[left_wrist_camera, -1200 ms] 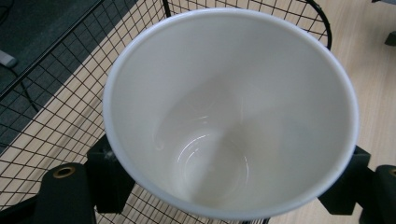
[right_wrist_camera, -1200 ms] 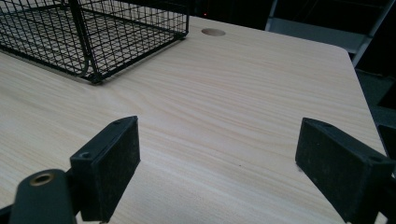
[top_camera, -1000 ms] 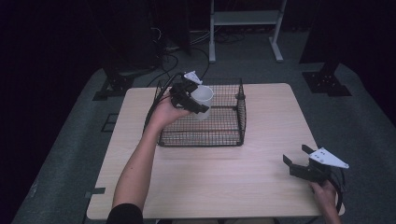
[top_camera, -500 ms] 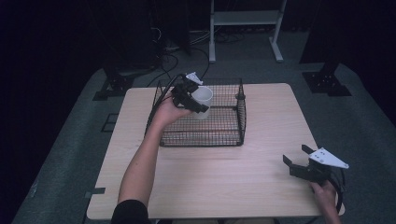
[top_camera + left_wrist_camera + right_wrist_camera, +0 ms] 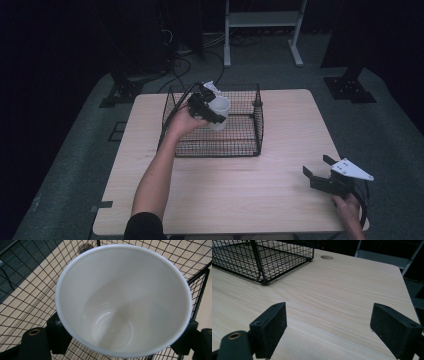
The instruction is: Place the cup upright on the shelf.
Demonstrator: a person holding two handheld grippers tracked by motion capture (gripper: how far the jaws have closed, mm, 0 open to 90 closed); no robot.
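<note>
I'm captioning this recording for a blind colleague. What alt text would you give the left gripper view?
A white cup, empty and seen from above its open mouth, is clamped between the left gripper's two black jaws. Under and around it runs the black wire basket, with the light wooden table showing through the mesh.

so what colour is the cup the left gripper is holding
White, inside and out. The cup shows best in the left gripper view.
</note>
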